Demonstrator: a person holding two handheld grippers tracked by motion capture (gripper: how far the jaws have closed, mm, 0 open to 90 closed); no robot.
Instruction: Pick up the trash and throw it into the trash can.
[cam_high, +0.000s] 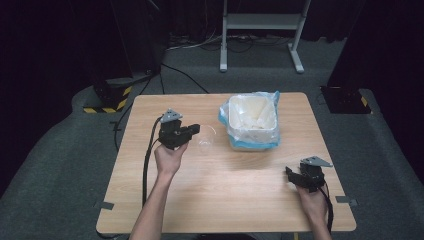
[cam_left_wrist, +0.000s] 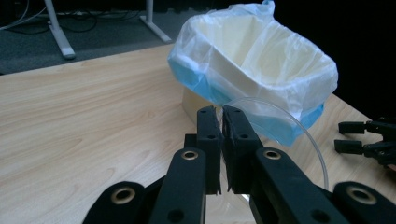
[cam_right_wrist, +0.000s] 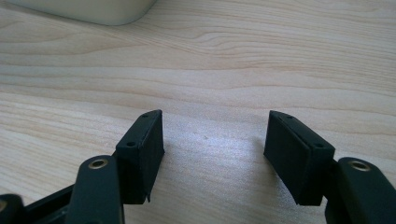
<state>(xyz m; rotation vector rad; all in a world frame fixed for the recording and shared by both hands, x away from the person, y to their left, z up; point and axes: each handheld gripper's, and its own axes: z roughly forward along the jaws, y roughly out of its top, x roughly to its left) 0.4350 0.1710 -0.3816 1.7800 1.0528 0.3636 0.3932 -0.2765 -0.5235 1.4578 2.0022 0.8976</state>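
Left gripper view: left gripper (cam_left_wrist: 223, 123) fingers pinch the clear cup's (cam_left_wrist: 299, 130) rim beside the lined bin (cam_left_wrist: 261, 60); right gripper (cam_right_wrist: 212, 144) fingers spread over the table (cam_right_wrist: 210, 70).

Table (cam_high: 220, 200): pale wood-grain top, smooth, slight sheen under the light. Cup (cam_high: 205, 140): clear thin plastic, glossy, rim pinched in left gripper (cam_left_wrist: 222, 122). Bin (cam_high: 251, 120): cream plastic, matt, lined with bag (cam_left_wrist: 308, 70) of thin crinkled film, translucent white over blue. Both grippers: matt black plastic; pads (cam_right_wrist: 295, 150) of right gripper (cam_right_wrist: 214, 140) finely ribbed; brass-looking metal eyelets at joints. Grey plates on top looked flat, dull. Floor (cam_high: 65, 165): grey carpet, rough. Frame (cam_high: 260, 22) at back: pale painted metal.
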